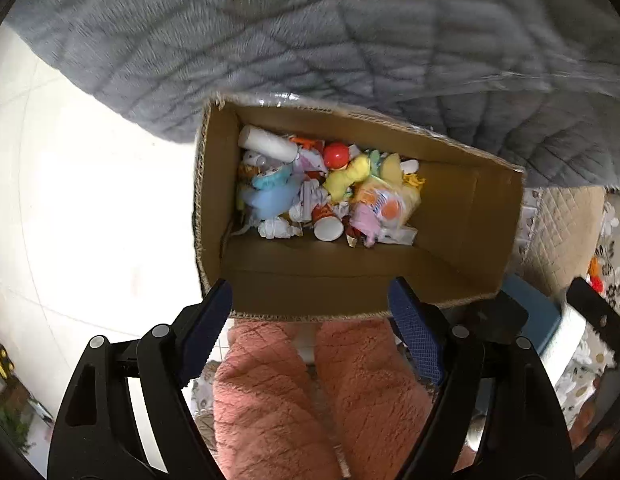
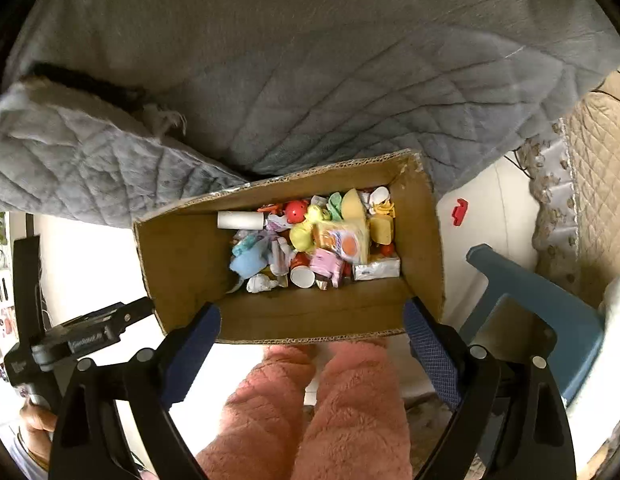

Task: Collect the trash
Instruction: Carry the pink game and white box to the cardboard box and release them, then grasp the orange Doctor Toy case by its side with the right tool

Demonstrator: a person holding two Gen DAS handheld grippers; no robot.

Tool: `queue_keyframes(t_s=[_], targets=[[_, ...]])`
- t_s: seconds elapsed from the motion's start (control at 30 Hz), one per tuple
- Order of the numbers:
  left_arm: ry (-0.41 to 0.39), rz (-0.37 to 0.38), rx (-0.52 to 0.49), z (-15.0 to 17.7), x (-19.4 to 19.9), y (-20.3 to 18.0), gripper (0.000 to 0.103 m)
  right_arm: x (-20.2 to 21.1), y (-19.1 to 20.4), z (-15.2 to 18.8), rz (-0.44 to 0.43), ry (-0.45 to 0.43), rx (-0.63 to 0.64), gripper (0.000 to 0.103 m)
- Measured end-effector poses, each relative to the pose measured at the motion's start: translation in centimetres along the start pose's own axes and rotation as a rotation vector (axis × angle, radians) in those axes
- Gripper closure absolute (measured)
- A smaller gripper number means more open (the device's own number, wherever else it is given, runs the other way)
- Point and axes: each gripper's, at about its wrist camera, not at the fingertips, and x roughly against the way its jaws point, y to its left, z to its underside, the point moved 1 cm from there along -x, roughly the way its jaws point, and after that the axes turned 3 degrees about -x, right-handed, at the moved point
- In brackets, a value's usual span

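Both the left hand-held gripper (image 1: pixel 310 308) and right hand-held gripper (image 2: pixel 312 330) gape wide and empty above the cardboard box (image 1: pixel 462 216). Inside it lies the trash (image 1: pixel 330 188): a paper cup (image 2: pixel 302 276), wrappers, crumpled tissue. A grey quilt (image 2: pixel 310 80) lies just behind the box.

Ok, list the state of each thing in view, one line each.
Brown cardboard box: open-topped, upright, partly filled with trash.
White paper cup: on its side inside the box.
Left gripper: open, empty.
Right gripper: open, empty.
Small red plastic piece: on the floor, outside the box.
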Motion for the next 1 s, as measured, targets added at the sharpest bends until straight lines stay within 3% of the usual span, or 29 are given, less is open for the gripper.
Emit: queue_keyframes(t_s=[0.17, 0.3, 0.37, 0.47, 0.63, 0.8, 1.0], targets=[[-0.072, -0.001, -0.053, 2.3, 5.3, -1.5, 0.025, 6.0, 1.8, 0.3, -0.055, -0.048, 0.056, 0.012], [-0.166, 0.004, -0.089, 4.6, 11.1, -2.8, 0.025, 13.8, 4.3, 0.1, -0.132, -0.135, 0.138, 0.012], [-0.245, 0.033, -0.113, 5.8, 15.0, -3.8, 0.024, 17.3, 5.4, -0.3, -0.161, -0.197, 0.168, 0.008], [-0.37, 0.042, -0.144, 7.1, 19.8, -5.3, 0.013, 22.7, 7.1, -2.2, -0.194, -0.328, 0.212, 0.006], [-0.495, 0.074, -0.121, 7.9, 24.9, -6.3, 0.013, 27.0, 10.3, -10.7, -0.165, -0.495, 0.235, 0.006], [-0.547, 0.057, -0.038, 8.6, 26.2, -5.6, 0.013, 26.9, 13.3, -23.2, -0.159, -0.529, 0.056, 0.006], [-0.511, 0.057, 0.15, 10.6, 25.0, -1.8, 0.013, 24.5, 16.0, -33.5, 0.044, -0.539, -0.125, 0.006]])
